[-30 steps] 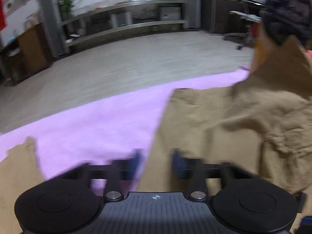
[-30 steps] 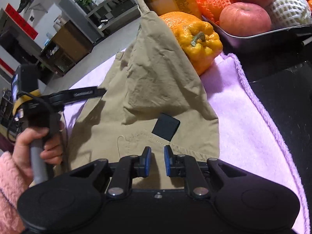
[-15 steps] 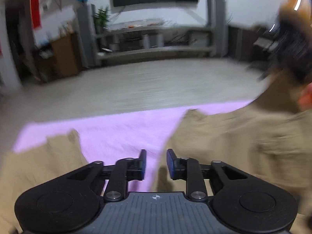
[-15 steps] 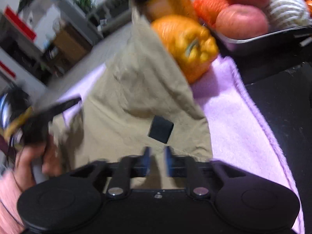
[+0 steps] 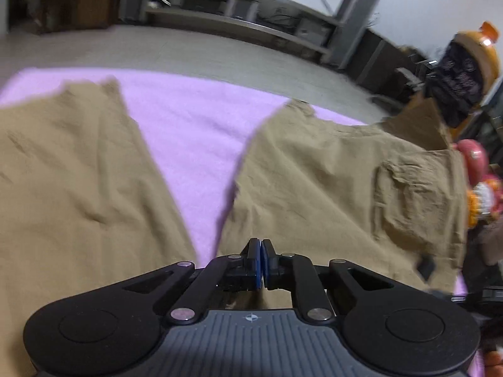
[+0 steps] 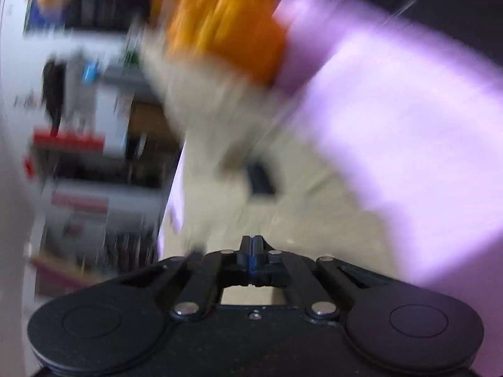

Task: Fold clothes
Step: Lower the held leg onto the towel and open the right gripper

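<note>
Khaki shorts [image 5: 330,182] lie spread on a pink cloth [image 5: 195,132], both legs pointing away, with a flap pocket on the right leg. My left gripper [image 5: 261,262] is shut at the crotch edge of the shorts; whether fabric is pinched between the pads is hidden. In the right wrist view everything is blurred: my right gripper [image 6: 251,253] is shut over the khaki fabric [image 6: 283,220], near its black label [image 6: 261,177]. I cannot tell whether it holds cloth.
A dark bottle with an orange cap [image 5: 465,72] and pink and orange fruit [image 5: 478,182] stand at the cloth's right edge. An orange fruit [image 6: 226,34] shows blurred beyond the shorts. Floor and shelves lie past the far edge.
Both grippers have closed from open. The left has swung to look over both legs. The right is moving fast, its view now tilted and blurred.
</note>
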Demonstrator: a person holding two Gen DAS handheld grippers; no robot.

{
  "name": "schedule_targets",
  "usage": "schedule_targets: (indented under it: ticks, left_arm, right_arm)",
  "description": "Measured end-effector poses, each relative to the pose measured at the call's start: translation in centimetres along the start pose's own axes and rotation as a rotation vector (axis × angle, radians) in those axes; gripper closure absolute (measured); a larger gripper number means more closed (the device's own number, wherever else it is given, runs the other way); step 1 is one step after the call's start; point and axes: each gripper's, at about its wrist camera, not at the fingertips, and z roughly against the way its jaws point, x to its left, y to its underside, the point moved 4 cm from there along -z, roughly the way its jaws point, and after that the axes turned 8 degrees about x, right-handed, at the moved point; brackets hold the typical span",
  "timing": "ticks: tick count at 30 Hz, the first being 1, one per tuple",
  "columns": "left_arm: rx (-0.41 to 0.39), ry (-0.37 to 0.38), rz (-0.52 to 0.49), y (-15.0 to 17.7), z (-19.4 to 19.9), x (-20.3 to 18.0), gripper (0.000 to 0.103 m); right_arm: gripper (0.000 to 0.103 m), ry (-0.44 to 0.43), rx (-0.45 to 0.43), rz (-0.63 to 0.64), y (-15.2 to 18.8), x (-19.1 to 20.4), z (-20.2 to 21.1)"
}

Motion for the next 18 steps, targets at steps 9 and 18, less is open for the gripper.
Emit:
schedule_targets:
  ticks: [9,18]
  left_arm:
    - [-0.081,-0.066,-0.143,7.1,14.2,2.8,0.092]
    - [0.092,-0.068,0.041,21.7,21.7,8.6,0.088]
  right_arm:
    - [0.085,0.253,-0.153,0.180,2.3,3.7,14.7]
    - [0.071,0.088,-0.049,0.227,10.9,5.6,17.3]
